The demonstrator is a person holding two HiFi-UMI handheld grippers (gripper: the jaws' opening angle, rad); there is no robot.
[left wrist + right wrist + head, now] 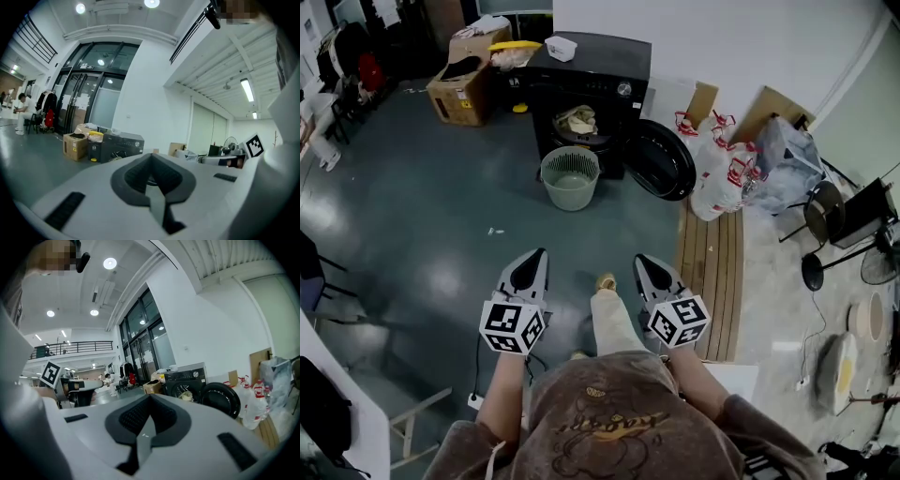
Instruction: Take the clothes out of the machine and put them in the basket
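Observation:
A black washing machine [598,67] stands at the far end of the floor with its round door [660,160] swung open to the right. Light-coloured clothes [577,119] lie in the drum mouth. Right in front of it on the floor stands a round green basket [570,177], which looks empty. My left gripper [532,264] and right gripper [648,270] are held side by side well short of the machine; both are shut and hold nothing. The right gripper view shows the machine [185,378], its door [221,399] and the clothes [187,395] ahead of my right gripper [149,409]. The left gripper [151,168] faces the machine [118,146].
A cardboard box [463,86] sits left of the machine. White bags with red handles [718,169] and a clear plastic bag lean at the right wall. A wooden plank strip [712,272] lies on the right; stools and a fan [879,265] stand beyond it. People sit far off to the left.

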